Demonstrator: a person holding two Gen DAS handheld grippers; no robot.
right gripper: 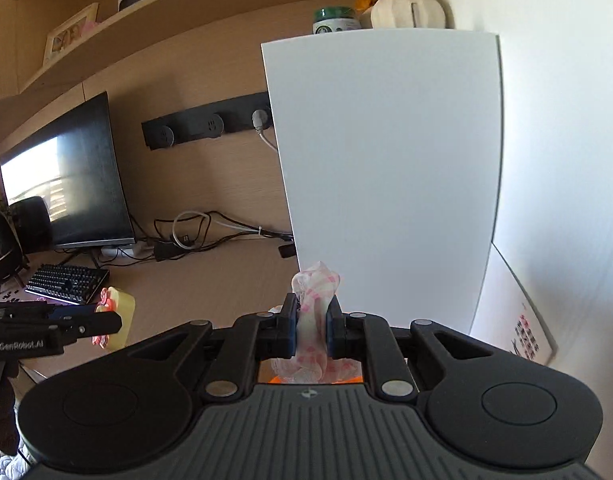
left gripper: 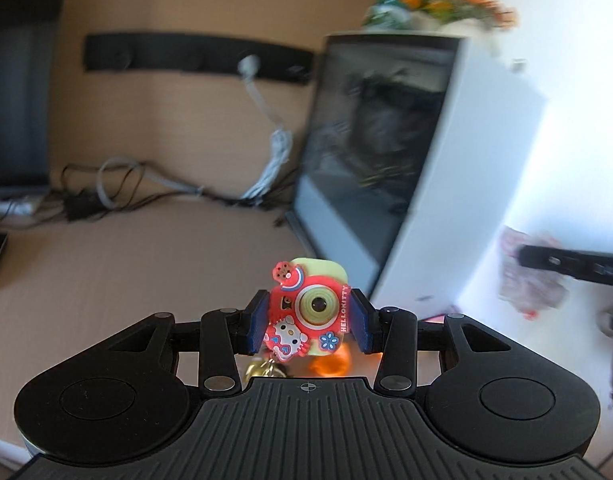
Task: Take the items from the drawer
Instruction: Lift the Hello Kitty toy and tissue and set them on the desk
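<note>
My left gripper (left gripper: 311, 314) is shut on a red and yellow Hello Kitty toy camera (left gripper: 310, 310), held up above the wooden desk. A gold keyring hangs below the toy. My right gripper (right gripper: 311, 322) is shut on a pink-and-white checked cloth (right gripper: 314, 312), which sticks up past the fingertips and hangs down behind them. In the right wrist view the left gripper (right gripper: 102, 322) shows at the left edge with the toy camera (right gripper: 116, 318). In the left wrist view the right gripper (left gripper: 524, 258) reaches in from the right with the cloth (left gripper: 530, 280). No drawer shows in either view.
A white computer case (right gripper: 386, 180) with a dark glass side (left gripper: 370, 148) stands on the desk (right gripper: 210, 284), a vase of orange flowers (right gripper: 406, 4) on top. A monitor (right gripper: 70, 176), keyboard (right gripper: 66, 284), cables (right gripper: 210, 236) and a black socket strip (right gripper: 206, 126) sit left.
</note>
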